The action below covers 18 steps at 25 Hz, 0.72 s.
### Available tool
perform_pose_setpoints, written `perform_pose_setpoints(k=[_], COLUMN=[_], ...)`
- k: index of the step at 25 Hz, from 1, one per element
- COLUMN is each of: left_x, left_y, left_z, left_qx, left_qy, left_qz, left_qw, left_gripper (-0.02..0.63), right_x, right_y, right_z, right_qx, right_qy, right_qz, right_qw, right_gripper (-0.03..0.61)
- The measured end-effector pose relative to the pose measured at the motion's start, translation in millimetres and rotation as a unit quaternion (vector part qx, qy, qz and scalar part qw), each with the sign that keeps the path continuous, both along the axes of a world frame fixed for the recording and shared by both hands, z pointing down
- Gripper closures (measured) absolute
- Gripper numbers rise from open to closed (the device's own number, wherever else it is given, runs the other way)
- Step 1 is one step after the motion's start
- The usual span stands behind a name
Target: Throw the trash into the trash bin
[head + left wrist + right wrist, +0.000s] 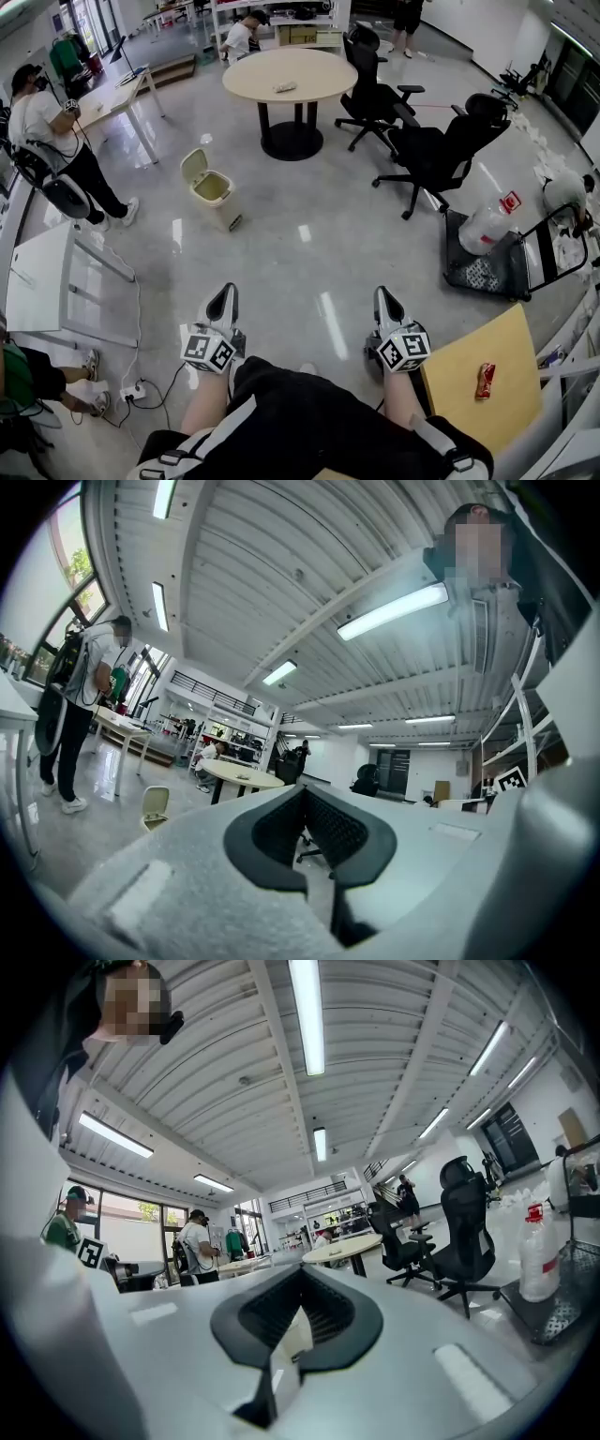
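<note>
The cream trash bin (211, 187) stands on the floor ahead and to the left with its lid up; the left gripper view shows it small at the left (155, 803). A red wrapper (485, 380) lies on a wooden tabletop (469, 412) by my right side. My left gripper (225, 292) and right gripper (382, 295) are held level side by side over the floor, far from the bin. The left gripper's (302, 791) tips meet with nothing between them. The right gripper (302, 1269) is shut too; I cannot tell what the pale cream shape in the gap below its tips is.
A round table (291, 77) and black office chairs (441, 150) stand beyond the bin. A cart with a large water bottle (487, 230) sits at the right. A person (56, 141) stands at the left by white desks (42, 277). Cables and a power strip (131, 392) lie at the lower left.
</note>
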State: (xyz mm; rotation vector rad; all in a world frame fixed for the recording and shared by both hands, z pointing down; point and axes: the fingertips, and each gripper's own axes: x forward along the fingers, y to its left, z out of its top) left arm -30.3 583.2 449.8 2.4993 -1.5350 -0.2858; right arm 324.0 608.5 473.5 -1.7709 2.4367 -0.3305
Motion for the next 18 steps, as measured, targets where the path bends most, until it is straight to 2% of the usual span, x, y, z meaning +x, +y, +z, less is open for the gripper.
perform_pose_setpoints(k=[9, 14, 18], left_x=[17.4, 21.3, 28.0], left_y=[-25.6, -59.7, -103.9], left_z=[3.2, 25.3, 24.3], left_qx=[0.002, -0.026, -0.011], left_qy=[-0.019, -0.042, -0.020], left_qz=[0.012, 0.018, 0.035], left_qw=[0.9997, 0.9986, 0.9991], left_gripper=[0.612, 0.612, 0.613], right_x=[12.8, 24.0, 28.6], right_y=[-16.1, -36.6, -65.0], right_z=[10.2, 8.7, 1.0], right_qx=[-0.009, -0.005, 0.002], right_qy=[-0.008, -0.001, 0.018], right_qz=[0.005, 0.026, 0.042], right_qw=[1.000, 1.000, 0.999], right_gripper=[0.572, 0.572, 0.572])
